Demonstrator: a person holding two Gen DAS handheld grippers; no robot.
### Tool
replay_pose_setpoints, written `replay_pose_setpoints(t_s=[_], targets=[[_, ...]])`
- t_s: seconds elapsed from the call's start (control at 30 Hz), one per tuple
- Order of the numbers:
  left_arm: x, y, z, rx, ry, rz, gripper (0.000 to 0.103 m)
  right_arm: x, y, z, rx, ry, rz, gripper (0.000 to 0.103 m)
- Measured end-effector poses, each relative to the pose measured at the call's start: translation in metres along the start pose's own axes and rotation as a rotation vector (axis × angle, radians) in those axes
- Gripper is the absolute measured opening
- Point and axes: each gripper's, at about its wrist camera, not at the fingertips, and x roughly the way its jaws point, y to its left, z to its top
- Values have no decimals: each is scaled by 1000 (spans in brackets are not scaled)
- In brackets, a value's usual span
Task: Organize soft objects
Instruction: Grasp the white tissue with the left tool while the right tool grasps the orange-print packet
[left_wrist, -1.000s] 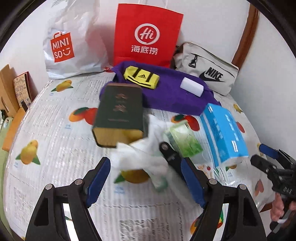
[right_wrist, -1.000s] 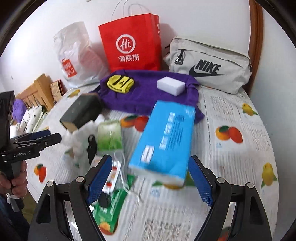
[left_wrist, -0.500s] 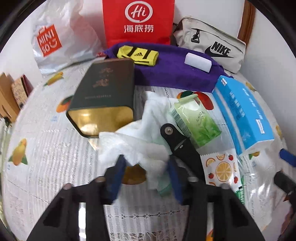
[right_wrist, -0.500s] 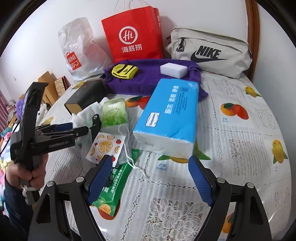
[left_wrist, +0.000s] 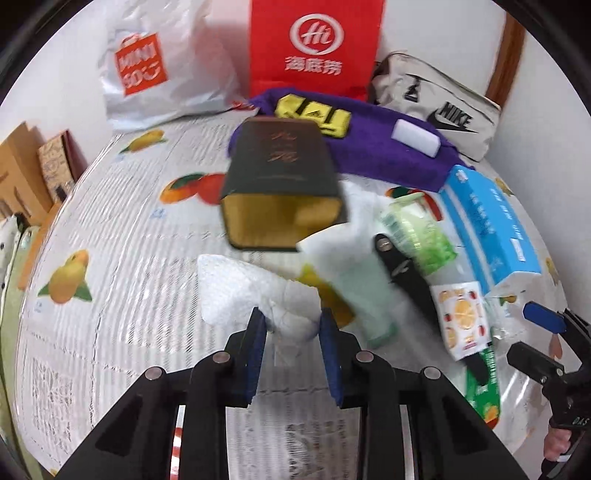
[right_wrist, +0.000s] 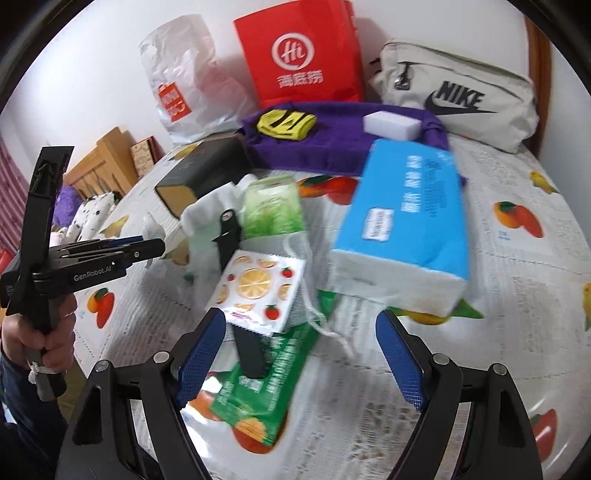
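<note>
Two claws work over a crowded worktop (left_wrist: 110, 229) covered with a fruit-printed cloth. The left claw (left_wrist: 290, 325) has just been closing, and its blue pads now pinch a corner of the crumpled white tissue (left_wrist: 255, 295) — I judge this as the start of picking it up, because a soft thing like this is easiest to take by a bunched edge. The tissue lies at the near side of the worktop, just in front of the dark box (left_wrist: 280, 184) with a gold end, and it touches a pale green piece beside it. It looks thin, wrinkled and very light, so it will probably hang and unfold when it is lifted. The right claw (right_wrist: 301, 354) is spread wide and holds nothing; it hovers above the fruit-printed sachet (right_wrist: 258, 288) and the green packet (right_wrist: 266, 384), with the blue tissue pack (right_wrist: 406, 218) lying beyond it — perhaps that soft pack is its target, but I cannot be sure.
</note>
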Motion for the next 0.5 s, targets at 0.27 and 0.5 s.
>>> replay_pose_setpoints(t_s=[0.27, 0.5], targets=[[8, 16, -8, -38, 17, -34, 28, 29, 29, 6, -4, 48, 4, 84], [11, 19, -10, -39, 5, -71, 28, 55, 39, 14, -4, 70, -69, 83]])
